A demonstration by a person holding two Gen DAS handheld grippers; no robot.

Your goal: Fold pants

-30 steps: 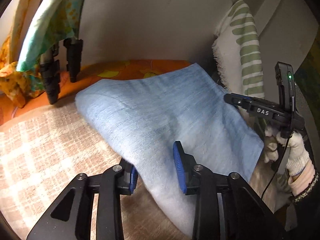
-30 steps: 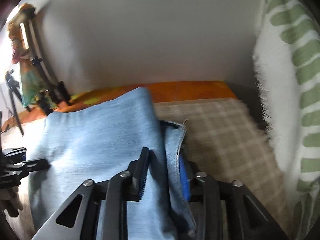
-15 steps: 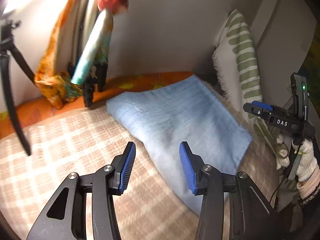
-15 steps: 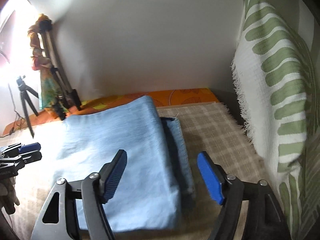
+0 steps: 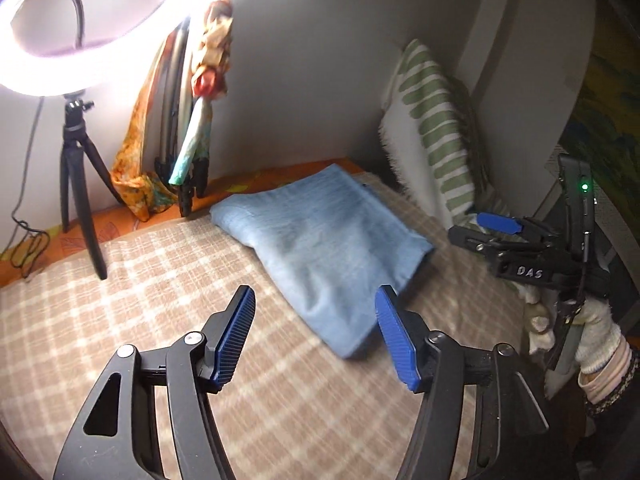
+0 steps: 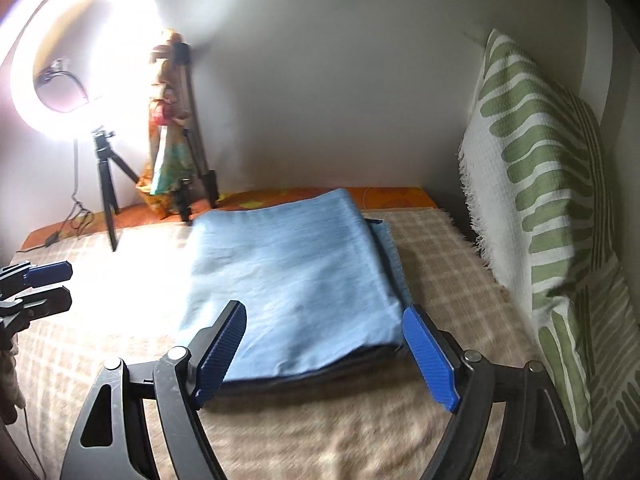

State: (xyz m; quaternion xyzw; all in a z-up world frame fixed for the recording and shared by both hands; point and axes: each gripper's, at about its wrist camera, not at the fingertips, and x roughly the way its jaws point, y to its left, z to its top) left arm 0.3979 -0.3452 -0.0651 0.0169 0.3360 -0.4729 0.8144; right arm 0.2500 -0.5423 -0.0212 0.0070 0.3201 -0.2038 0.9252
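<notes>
Pants: light blue, folded into a flat squarish stack on the checked blanket. Layered edges show along the near side and the right side in the right wrist view. Far edge reaches the orange sheet by the wall.

Left gripper: jaws apart, nothing between the blue pads; they have just been opening. It is clear of the cloth, with only the near corner of the pants showing in the gap beyond the tips. Also seen at the left edge of the right wrist view, well apart from the stack.

Right gripper: jaws spread wide, having just been opening; pads not pressing on anything. The near edge of the pants lies in the gap beyond the tips, not touched. In the left wrist view it sits off to the right of the stack, held by a hand in a pale knit glove.

Blanket: beige and white check, covers the bed surface; motion blur on the near part.

Pillow: white with green stripes, fringed edge, propped upright to the right of the pants, near but not touching.

Ring light: lit, very bright, on a small black tripod standing at the far left of the bed.

Second stand: against the wall beside the ring light, draped with orange and teal patterned cloth.

Cable: dark, trailing down at far left by the wall.
</notes>
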